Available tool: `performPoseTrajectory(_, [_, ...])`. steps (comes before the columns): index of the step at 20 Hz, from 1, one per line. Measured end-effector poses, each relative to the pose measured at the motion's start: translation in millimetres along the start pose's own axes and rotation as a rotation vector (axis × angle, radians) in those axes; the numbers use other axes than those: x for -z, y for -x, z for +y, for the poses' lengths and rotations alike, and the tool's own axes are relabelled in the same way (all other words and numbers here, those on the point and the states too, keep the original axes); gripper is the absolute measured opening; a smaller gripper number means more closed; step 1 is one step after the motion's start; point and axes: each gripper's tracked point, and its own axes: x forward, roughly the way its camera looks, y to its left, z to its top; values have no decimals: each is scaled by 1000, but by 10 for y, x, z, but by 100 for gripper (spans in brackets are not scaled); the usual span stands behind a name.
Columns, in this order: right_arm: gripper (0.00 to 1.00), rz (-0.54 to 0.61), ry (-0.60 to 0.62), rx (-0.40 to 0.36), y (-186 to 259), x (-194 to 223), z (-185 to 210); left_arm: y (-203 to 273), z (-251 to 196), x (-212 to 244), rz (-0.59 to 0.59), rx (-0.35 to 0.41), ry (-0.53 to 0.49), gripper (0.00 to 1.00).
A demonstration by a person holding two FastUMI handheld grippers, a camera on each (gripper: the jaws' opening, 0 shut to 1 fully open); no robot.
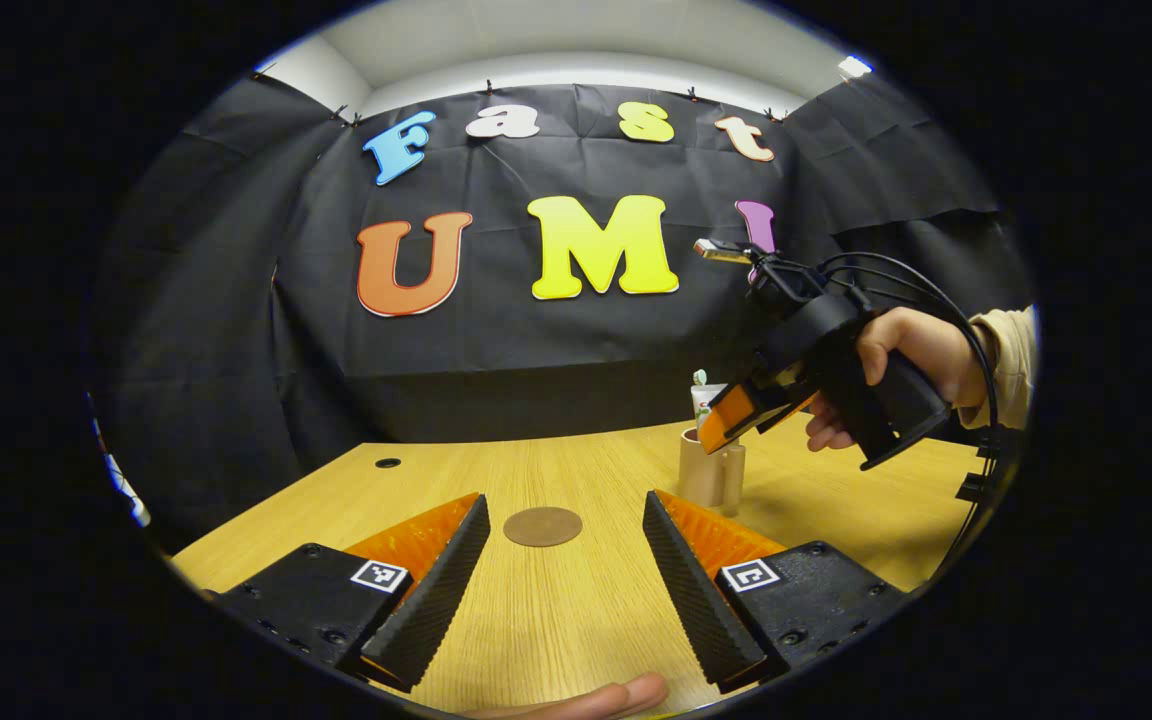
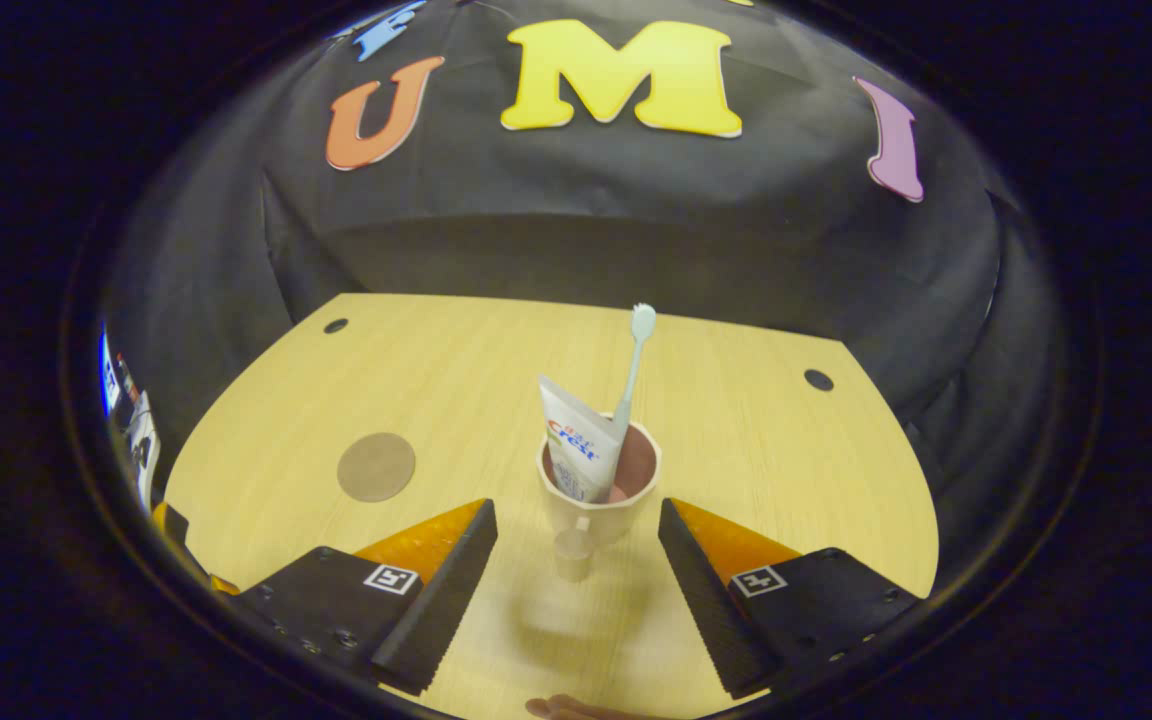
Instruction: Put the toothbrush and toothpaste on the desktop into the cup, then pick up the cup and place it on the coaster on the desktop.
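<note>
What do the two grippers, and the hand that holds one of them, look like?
Each gripper, left gripper and right gripper, has two black ribbed wedge fingers with orange backs, on black blocks bearing small square black-and-white markers. In the left gripper view, the right gripper has a black handle, looping black cables, and a hand with a beige sleeve.
</note>
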Motion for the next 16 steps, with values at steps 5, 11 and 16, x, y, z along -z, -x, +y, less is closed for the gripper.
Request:
performPoseTrajectory(5, [96, 224, -81, 20, -258, 129, -22, 91, 103, 145, 17, -1, 7, 98])
performPoseTrajectory(11, [95, 395, -101, 40, -593, 316, 48, 167, 273, 292, 39, -22, 28, 97])
performPoseTrajectory(16, [87, 445, -126, 70, -700, 268, 42, 174, 375, 390, 62, -33, 52, 98])
